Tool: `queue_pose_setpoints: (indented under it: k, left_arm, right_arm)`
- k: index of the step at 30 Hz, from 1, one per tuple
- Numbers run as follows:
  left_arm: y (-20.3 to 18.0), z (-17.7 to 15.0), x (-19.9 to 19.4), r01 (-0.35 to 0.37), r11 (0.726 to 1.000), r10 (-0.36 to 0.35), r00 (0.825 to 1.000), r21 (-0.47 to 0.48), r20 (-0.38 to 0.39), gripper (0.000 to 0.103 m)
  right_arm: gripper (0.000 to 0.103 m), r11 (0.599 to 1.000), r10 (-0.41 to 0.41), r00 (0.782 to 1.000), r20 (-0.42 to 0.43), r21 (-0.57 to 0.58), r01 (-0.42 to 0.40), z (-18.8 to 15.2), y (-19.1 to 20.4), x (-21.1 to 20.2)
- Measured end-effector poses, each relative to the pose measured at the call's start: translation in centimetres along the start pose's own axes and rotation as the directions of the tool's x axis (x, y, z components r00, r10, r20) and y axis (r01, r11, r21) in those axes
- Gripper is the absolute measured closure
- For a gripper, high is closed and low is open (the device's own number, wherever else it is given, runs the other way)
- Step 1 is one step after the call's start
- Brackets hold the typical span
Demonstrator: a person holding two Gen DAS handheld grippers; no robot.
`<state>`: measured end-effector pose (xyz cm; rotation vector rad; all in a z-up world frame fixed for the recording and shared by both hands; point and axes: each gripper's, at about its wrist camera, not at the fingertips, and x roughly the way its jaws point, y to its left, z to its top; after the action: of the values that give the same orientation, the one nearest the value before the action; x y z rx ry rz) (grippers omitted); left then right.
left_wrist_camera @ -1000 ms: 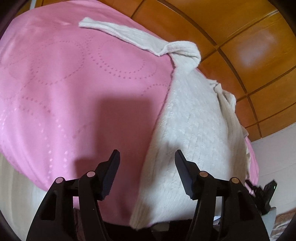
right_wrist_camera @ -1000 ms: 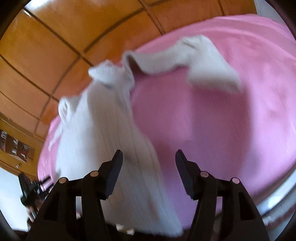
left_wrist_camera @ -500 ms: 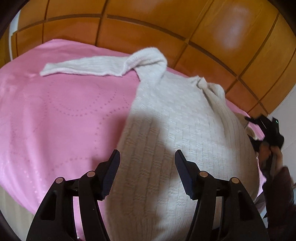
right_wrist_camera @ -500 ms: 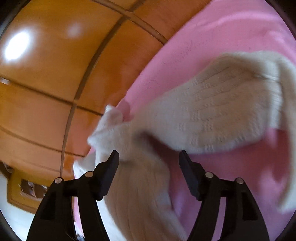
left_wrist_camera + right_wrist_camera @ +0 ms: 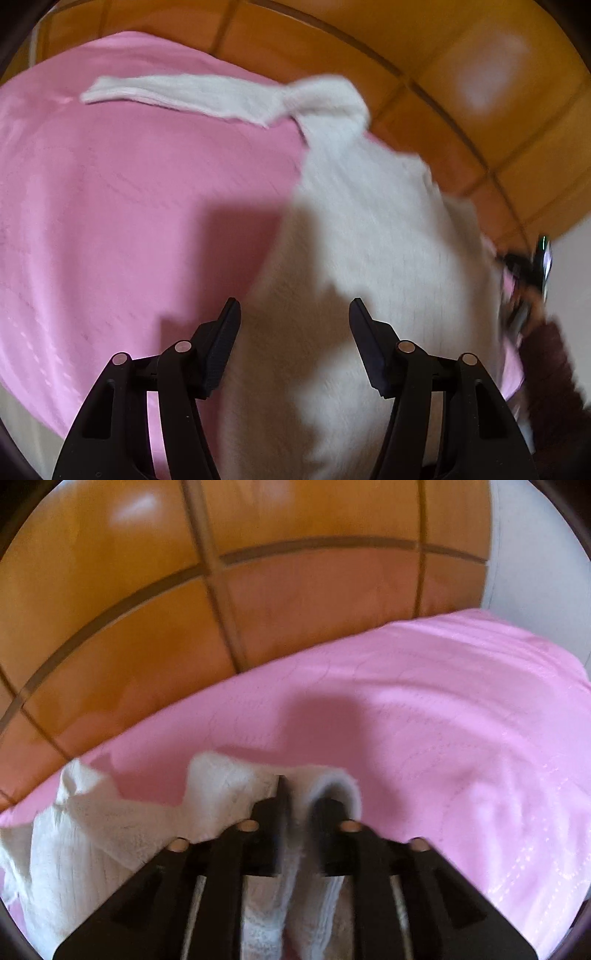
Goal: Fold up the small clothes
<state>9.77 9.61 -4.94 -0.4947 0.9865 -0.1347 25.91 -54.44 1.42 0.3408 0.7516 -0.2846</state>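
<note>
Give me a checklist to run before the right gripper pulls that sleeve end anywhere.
1. Knit between right gripper fingers: ok, jaws closing on the white sweater.
2. Grip firm: cannot tell, blurred.
3. Left gripper free: ok, jaws opening, sweater body below.
4. Other sleeve flat on pink cover: ok.
5. Sweater body smooth: cannot tell, blurred.

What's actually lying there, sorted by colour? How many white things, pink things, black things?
White: 1, a knitted sweater
Pink: 1, the bed cover under it
Black: 2, the left gripper, jaws opening above the sweater, and the right gripper, closing on a fold of the sweater
Total: 4
</note>
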Motion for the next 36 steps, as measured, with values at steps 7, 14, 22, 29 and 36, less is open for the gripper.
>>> queue_pose_setpoints:
  k: [7,14,22,29,36]
  left_arm:
    - [9.0,6.9,-2.0,-0.094,0.955,0.131,0.985,-0.281,0.116,0.033]
    - [15.5,12.9,-0.4,-0.094,0.881,0.181,0.972,-0.464,0.148,0.033]
    - [13.4,15.6,-0.1,-0.431,0.859,0.488,0.853,-0.276,0.184,0.032]
    - [13.0,12.1,-2.2,-0.531,0.844,0.496,0.827,0.079,0.265,0.032]
    - [12.6,14.0,1.3,-0.606,0.764,0.549,0.791,0.222,0.268,0.032]
  right_arm:
    - [0.020,0.993,0.112,0.992,0.052,0.040,-0.114,-4.4,1.0,-6.0]
    - [0.017,0.925,0.347,0.937,-0.031,-0.157,-0.347,-12.2,8.2,-10.7]
    - [0.016,0.888,0.314,0.936,-0.157,-0.300,-0.348,-18.7,15.2,-8.4]
    - [0.007,0.879,0.281,0.954,-0.108,-0.370,-0.301,-19.9,16.2,-7.7]
    - [0.004,0.881,0.251,0.963,-0.098,-0.389,-0.269,-20.3,16.6,-7.4]
